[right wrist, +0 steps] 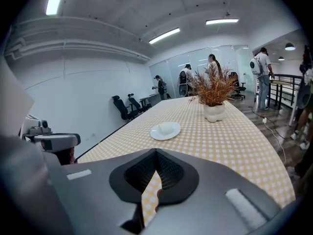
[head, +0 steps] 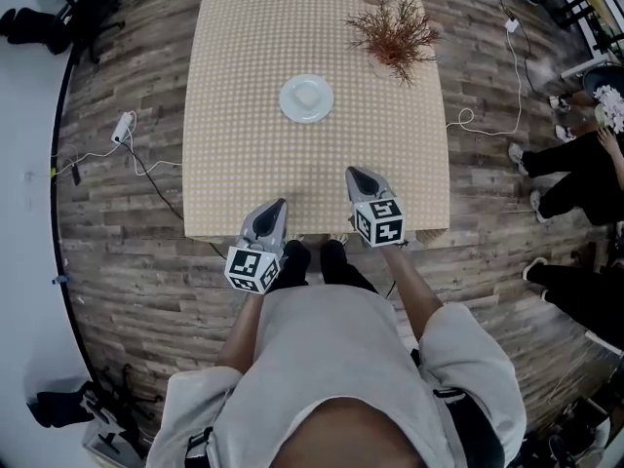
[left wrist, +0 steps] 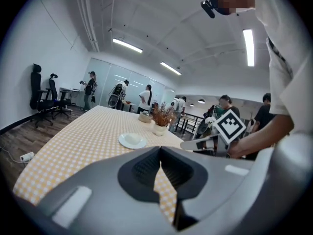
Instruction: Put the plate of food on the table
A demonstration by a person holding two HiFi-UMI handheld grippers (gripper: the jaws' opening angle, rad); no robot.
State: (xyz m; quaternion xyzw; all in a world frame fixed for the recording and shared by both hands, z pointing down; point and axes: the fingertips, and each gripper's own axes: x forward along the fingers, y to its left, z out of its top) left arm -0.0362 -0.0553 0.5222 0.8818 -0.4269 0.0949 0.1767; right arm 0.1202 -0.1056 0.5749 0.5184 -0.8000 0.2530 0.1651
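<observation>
On the wooden floor (head: pixel 127 222) at the far left, a white power strip (head: pixel 122 126) is lying with its cable trailing toward the counter (head: pixel 239 154). The person's left forearm (head: pixel 242 331) is reaching forward from the body, and the left gripper (head: pixel 277 207) is hovering just at the counter's near edge, its marker cube toward the person and its tip slanting slightly right. In its own view the left gripper (left wrist: pixel 160 149) is showing its jaws pressed together at the tips with nothing between them. The plate (head: pixel 306 98) is sitting on the checked cloth near the counter's middle, well apart from both grippers and farther off, carrying a pale piece of food (right wrist: pixel 167 128). To the right, the bare right forearm (head: pixel 414 283) is stretching out, and the right gripper (head: pixel 355 175) is hanging over the counter's near edge, pointing away and a little downward. The right gripper (right wrist: pixel 156 152) is likewise holding its jaws closed and empty. Farther right, a dried plant (head: pixel 395 29) is standing in a white vase (right wrist: pixel 215 111), and people (head: pixel 575 178) are sitting beyond the counter's right side.
</observation>
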